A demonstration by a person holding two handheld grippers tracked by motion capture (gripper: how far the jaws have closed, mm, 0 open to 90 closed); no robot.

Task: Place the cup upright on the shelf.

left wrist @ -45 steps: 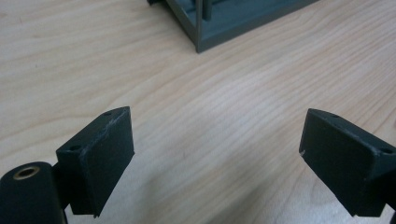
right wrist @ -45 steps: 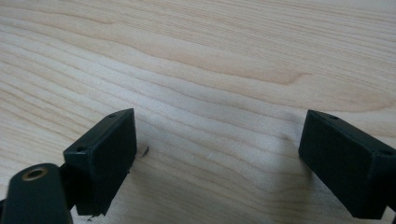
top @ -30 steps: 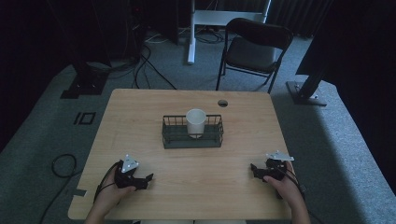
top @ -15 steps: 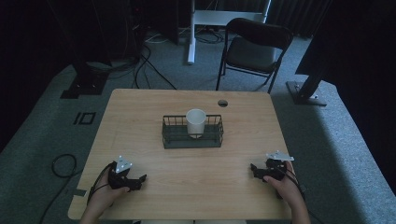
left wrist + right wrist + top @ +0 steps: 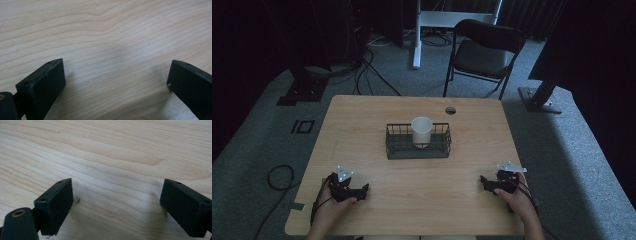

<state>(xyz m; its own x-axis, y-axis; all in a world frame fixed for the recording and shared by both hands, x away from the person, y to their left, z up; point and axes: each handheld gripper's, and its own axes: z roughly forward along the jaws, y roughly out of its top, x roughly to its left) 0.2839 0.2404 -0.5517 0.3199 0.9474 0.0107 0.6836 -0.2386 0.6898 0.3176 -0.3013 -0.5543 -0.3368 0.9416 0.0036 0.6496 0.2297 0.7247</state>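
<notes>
My left gripper (image 5: 363, 189) rests low over the near left of the wooden table (image 5: 422, 205), held in a hand. Its jaws have just been opening and now stand wide apart, with only bare wood between them (image 5: 116, 72). The right gripper (image 5: 484, 181) sits at the near right, held in the other hand. It is also open over bare wood (image 5: 116, 192). A white paper cup (image 5: 421, 131) stands upright inside a dark wire basket (image 5: 418, 151) at the table's middle, well beyond both grippers.
A round cable hole (image 5: 450, 110) lies in the table behind the basket. A black folding chair (image 5: 484, 55) stands on the grey carpet past the far edge. Cables lie on the floor at the left (image 5: 279, 176).
The left gripper sits slightly further left and looks a little turned compared with a second ago. The right gripper, the basket and the cup have not moved.
</notes>
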